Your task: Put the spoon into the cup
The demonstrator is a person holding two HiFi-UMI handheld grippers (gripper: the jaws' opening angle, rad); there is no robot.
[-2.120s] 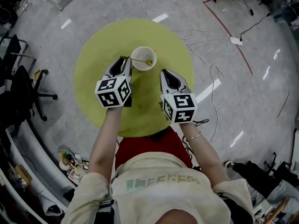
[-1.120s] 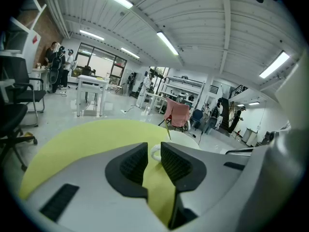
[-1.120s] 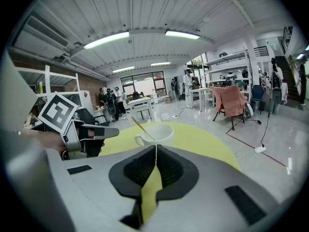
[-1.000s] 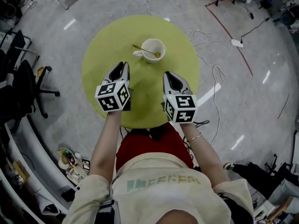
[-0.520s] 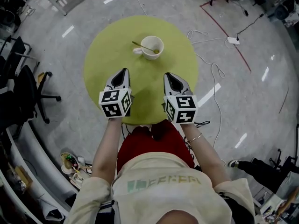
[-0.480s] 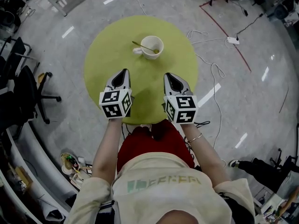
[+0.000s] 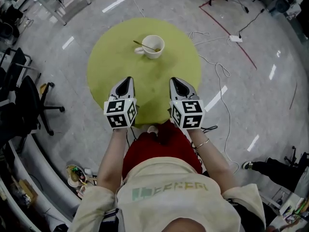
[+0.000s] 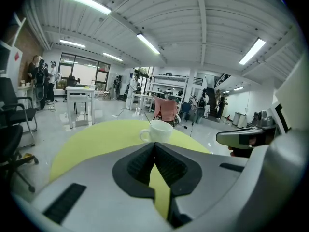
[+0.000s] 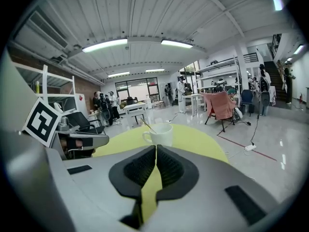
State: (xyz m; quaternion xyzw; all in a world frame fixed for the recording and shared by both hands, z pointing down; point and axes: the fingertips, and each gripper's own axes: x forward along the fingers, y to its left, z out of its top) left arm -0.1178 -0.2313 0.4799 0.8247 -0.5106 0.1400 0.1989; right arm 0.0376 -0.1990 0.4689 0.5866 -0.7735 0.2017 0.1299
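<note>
Since the spoon (image 7: pixel 140 44) sits in the cup (image 7: pixel 155 55) at twelve o'clock, we hold left tongs (image 7: pixel 126 80) and right tongs (image 7: pixel 175 80) closed, empty, near six.

Item 1: cup (image 7: pixel 153 46). We record a white, round cup with one loop handle. It stands upright on the far half of the round yellow-green table (image 7: pixel 116 76), close to the table's middle line and well in from the edge. The loop handle points to our left.

Item 2: spoon (image 7: pixel 144 45). We record a slim spoon resting inside the cup. Its yellowish bowl end lies low within the cup, and its thin handle leans out over the left rim, above the loop handle, with the tip in the air.
</note>
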